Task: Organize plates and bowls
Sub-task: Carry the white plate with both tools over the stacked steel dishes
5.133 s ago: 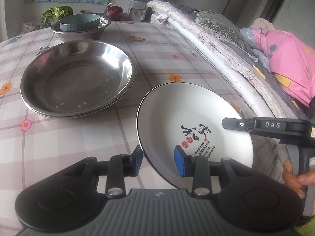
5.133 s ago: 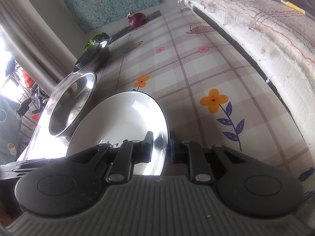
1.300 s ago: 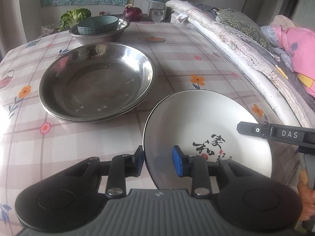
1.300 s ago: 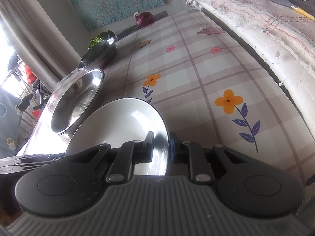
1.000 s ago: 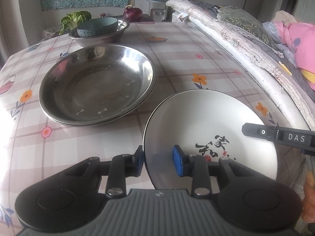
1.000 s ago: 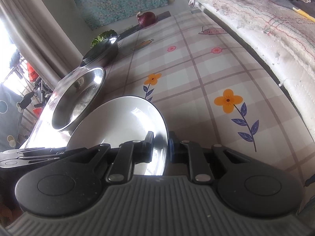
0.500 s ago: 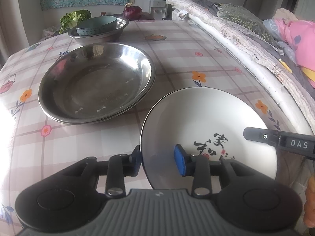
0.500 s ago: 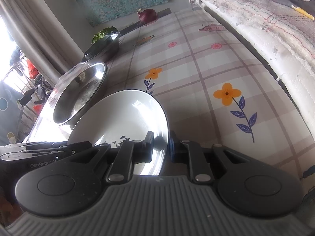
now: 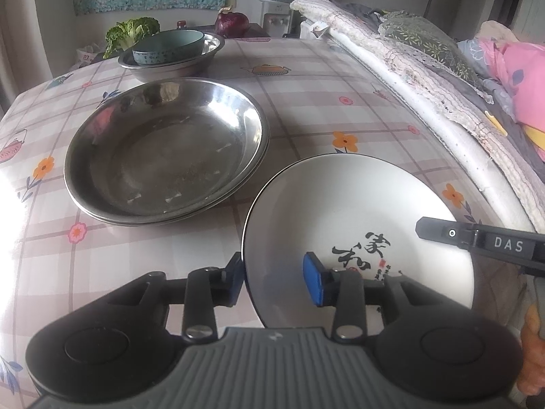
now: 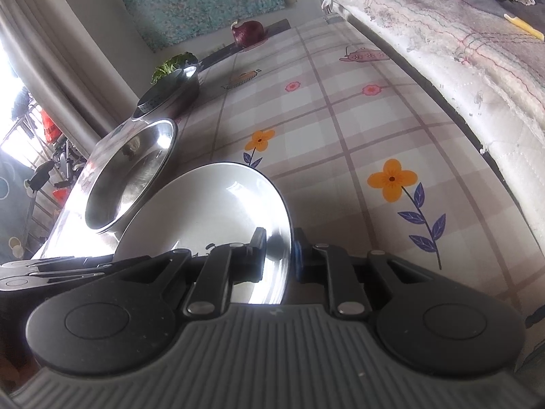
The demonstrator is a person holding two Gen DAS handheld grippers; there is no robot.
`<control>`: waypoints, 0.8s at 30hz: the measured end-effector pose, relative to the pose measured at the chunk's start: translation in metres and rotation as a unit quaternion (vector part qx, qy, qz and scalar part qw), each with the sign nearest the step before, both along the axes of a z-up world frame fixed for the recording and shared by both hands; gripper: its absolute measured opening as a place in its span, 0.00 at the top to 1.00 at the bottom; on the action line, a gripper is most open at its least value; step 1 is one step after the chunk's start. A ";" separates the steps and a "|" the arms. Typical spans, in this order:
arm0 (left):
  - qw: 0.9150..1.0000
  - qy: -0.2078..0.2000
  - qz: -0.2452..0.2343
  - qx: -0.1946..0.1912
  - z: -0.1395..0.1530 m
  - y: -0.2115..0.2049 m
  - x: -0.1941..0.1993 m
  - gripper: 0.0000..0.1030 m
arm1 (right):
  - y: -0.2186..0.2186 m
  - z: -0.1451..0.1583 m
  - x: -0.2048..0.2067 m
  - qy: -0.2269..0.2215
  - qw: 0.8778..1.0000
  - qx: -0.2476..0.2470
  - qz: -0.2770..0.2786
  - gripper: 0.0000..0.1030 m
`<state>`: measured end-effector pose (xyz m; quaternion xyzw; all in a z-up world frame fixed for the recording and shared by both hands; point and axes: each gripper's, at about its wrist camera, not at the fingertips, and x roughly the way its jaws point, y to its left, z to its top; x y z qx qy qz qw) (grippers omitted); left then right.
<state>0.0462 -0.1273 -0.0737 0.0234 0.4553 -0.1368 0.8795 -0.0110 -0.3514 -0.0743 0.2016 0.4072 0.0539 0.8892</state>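
Note:
A white plate (image 9: 357, 204) with black lettering and a dark rim sits at the near right of the checked tablecloth, tilted in the right wrist view (image 10: 211, 204). My left gripper (image 9: 274, 281) straddles its near rim. The jaws stand apart, and the blue pad (image 9: 313, 283) inside the plate is clear of the rim. My right gripper (image 10: 279, 255) is shut on the plate's right rim, and one of its fingers (image 9: 477, 240) reaches in from the right. Stacked steel basins (image 9: 163, 150) lie to the left of the plate. Behind them a teal bowl (image 9: 168, 46) sits in a steel bowl (image 9: 177, 64).
A cabbage (image 9: 131, 32) and a red onion (image 9: 231, 24) lie at the table's far end. A bed with quilts (image 9: 425, 78) runs along the table's right edge. A person's hand (image 9: 531, 341) shows at the lower right. Bare tablecloth (image 10: 357, 119) lies beyond the plate.
The left gripper's jaws have widened a little around the plate's rim. The right gripper keeps its grip, and the plate has barely shifted.

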 end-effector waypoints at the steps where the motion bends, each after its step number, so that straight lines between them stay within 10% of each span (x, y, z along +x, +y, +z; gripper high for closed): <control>1: 1.000 0.000 0.000 0.000 0.000 0.000 -0.001 0.64 | 0.000 0.000 -0.001 -0.001 1.000 0.000 0.001 0.85; 24: 1.000 -0.002 0.001 0.005 -0.002 -0.002 -0.001 0.63 | 0.009 0.003 -0.009 -0.004 1.000 -0.026 0.000 0.84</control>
